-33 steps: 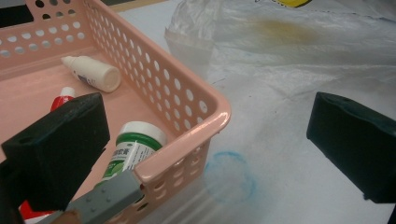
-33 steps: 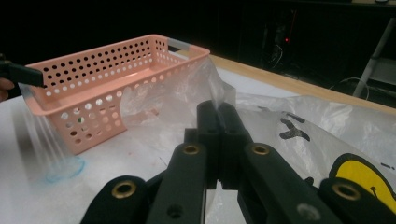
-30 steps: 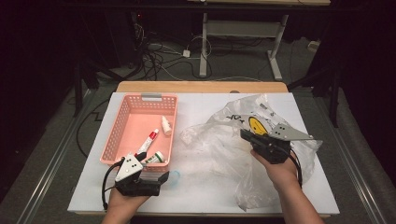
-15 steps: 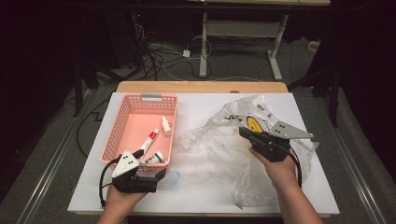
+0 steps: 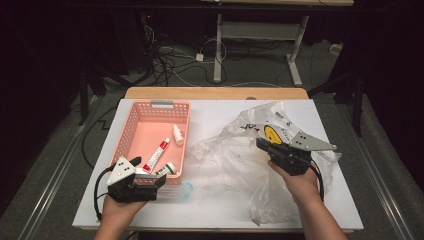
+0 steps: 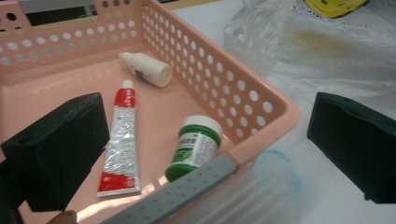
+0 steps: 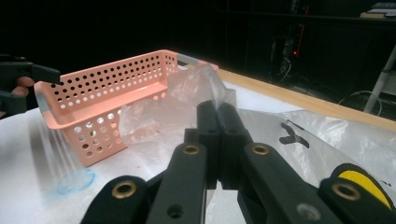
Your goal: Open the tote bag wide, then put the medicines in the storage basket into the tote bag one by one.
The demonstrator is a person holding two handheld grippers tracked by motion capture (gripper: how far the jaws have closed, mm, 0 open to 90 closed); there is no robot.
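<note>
A pink basket (image 5: 129,125) (image 6: 243,93) (image 7: 93,84) holds a white dropper bottle (image 5: 177,135) (image 6: 147,70), a red-and-white tube (image 5: 156,154) (image 6: 120,140) and a green-lidded jar (image 5: 166,170) (image 6: 194,147). My left gripper (image 5: 145,175) (image 6: 210,144) stands open at the basket's near right corner, the jaws wide apart with nothing gripped. My right gripper (image 5: 260,144) (image 7: 217,121) is shut on a fold of a clear plastic bag (image 5: 235,160) (image 7: 154,121) that lies crumpled right of the basket. A yellow item (image 5: 271,133) (image 7: 362,179) sits inside the bag.
A clear round piece with a blue rim (image 5: 185,190) (image 6: 275,170) (image 7: 74,181) lies on the white tabletop (image 5: 210,112) just by the basket's near corner. A wooden strip edges the table's far side. Cables and a desk frame stand on the floor beyond.
My left gripper has shifted to the left along the basket's near end. The right gripper and the bag have stayed put.
</note>
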